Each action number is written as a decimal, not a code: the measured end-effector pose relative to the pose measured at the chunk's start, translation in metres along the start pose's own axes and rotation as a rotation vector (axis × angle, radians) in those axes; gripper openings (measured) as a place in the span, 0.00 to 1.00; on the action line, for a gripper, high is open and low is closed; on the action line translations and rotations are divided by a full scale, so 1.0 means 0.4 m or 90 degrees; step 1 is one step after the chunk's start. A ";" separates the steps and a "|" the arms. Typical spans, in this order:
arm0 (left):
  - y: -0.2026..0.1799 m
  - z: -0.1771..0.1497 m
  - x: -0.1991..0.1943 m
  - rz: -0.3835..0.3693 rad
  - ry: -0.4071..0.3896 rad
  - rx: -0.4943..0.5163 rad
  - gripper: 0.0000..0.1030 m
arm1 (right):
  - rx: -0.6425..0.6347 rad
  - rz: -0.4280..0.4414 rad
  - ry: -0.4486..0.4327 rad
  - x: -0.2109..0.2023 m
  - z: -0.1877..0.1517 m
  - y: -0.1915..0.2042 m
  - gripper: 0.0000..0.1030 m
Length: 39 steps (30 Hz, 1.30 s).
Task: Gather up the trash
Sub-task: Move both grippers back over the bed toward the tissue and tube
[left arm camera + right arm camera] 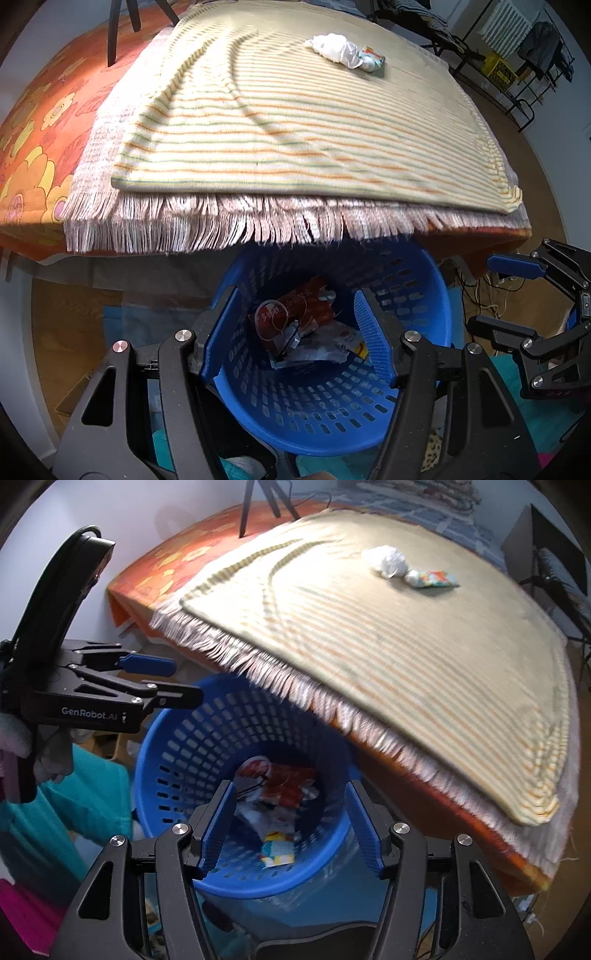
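A blue perforated basket (332,417) (177,746) stands on the floor below the table's edge. Inside lie several wrappers: a red one (291,314) (288,786) and a blue-yellow one (277,849). My left gripper (295,332) (162,679) hangs open over the basket with nothing between its fingers. My right gripper (288,827) (491,291) is also open and empty above the basket, to the right of the left one. On the striped cloth at the far side rest a crumpled white tissue (334,46) (386,559) and a small colourful packet (373,59) (436,579).
The striped cream cloth (295,122) (406,657) lies over a fringed runner and an orange flowered tablecloth (33,140). Black tripod legs (112,29) stand at the far left. Teal fabric (74,812) lies beside the basket. Racks and a crate (498,70) stand at right.
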<state>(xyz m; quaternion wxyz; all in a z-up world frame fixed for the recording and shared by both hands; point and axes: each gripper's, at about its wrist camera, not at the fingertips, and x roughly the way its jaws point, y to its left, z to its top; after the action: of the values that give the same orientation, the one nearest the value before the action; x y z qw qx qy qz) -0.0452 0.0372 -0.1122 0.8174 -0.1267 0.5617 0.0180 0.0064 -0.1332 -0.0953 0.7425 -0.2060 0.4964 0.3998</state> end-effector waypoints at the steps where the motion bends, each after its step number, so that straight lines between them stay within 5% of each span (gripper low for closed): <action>1: -0.002 0.002 -0.002 -0.001 -0.002 0.000 0.63 | 0.001 -0.003 -0.003 -0.004 0.002 -0.003 0.58; 14: -0.036 0.042 -0.014 -0.020 -0.022 0.000 0.63 | 0.040 -0.024 -0.052 -0.066 0.025 -0.048 0.59; 20: -0.055 0.081 -0.015 -0.033 -0.029 0.003 0.63 | 0.058 -0.041 -0.081 -0.099 0.047 -0.077 0.71; 39: -0.092 0.331 -0.004 -0.057 -0.100 -0.016 0.63 | 0.217 -0.038 -0.205 -0.138 0.193 -0.324 0.72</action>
<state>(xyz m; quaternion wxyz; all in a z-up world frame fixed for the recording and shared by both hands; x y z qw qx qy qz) 0.0815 0.0320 -0.0593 0.8572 -0.1601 0.4894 -0.0021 0.1436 -0.1775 -0.0246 0.8476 -0.0257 0.4257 0.3158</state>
